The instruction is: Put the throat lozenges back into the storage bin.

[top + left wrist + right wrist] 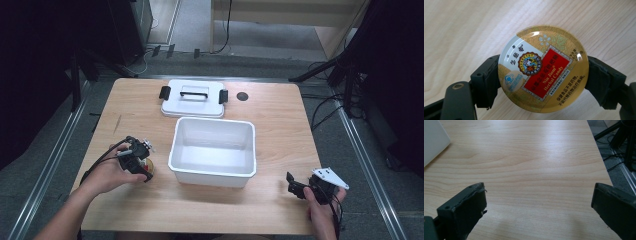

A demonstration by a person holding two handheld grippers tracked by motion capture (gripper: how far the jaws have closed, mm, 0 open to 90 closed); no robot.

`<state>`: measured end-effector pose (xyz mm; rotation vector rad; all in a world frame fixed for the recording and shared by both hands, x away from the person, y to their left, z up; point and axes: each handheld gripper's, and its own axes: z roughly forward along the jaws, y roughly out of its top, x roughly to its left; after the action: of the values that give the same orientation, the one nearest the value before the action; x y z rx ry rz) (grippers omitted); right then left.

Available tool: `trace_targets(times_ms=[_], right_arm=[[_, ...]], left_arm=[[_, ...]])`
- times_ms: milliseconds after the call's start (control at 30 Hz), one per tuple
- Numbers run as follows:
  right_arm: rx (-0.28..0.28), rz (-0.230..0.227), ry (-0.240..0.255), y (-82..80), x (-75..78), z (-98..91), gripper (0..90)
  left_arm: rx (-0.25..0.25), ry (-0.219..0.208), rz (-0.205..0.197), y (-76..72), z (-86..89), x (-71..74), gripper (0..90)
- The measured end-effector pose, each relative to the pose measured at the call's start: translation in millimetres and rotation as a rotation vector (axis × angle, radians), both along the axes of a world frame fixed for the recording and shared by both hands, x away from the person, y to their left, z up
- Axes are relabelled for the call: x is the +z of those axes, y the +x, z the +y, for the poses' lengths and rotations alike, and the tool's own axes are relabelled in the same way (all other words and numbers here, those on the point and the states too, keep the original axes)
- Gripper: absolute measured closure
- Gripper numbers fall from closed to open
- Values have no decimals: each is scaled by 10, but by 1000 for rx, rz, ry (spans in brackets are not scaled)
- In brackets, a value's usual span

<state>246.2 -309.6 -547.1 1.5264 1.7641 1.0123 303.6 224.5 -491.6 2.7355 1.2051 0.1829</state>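
A round gold candy tin [543, 68] with a red label is pinched at its rim between the two black pads of my left gripper [545, 82], which is shut on it just above the wooden table. From above, the left gripper [137, 159] and the tin [149, 168] are at the table's front left, beside the white box [210, 177]. My right gripper [295, 186] is near the front right edge. Its jaws stand wide apart over bare wood, so the right gripper [539, 207] is open with nothing between them.
The open white plastic box stands in the middle of the table, its corner [434, 140] seen left of the right gripper. Its white lid [193, 99] with black clips and handle lies behind it. A small dark round hole [242, 96] sits at the back right.
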Motion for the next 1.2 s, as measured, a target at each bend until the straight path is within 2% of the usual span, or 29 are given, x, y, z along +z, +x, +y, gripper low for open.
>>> trace_targets(times_ms=[167, 267, 467, 600, 767, 1000, 1200], right_arm=[[2, 2, -2, 1, 0, -1, 0], [2, 3, -2, 2, 0, 0, 0], [4, 5, 1, 4, -1, 0, 0], [8, 6, 1, 7, -2, -2, 0], [10, 7, 2, 8, -2, -4, 0], [12, 7, 2, 9, -2, -5, 9], [14, 7, 1, 9, -2, -3, 13]], left_arm=[[-25, 2, -5, 13, 21, 171, 213], [-50, 20, -5, 39, 7, 294, 213], [-86, 27, -34, 101, -35, 562, 213], [-135, 60, -40, 140, -98, 711, 213], [-193, 72, -39, 200, -178, 893, 213], [-242, 109, -59, 255, -311, 1126, 214], [-285, 107, -67, 256, -453, 1290, 213]])
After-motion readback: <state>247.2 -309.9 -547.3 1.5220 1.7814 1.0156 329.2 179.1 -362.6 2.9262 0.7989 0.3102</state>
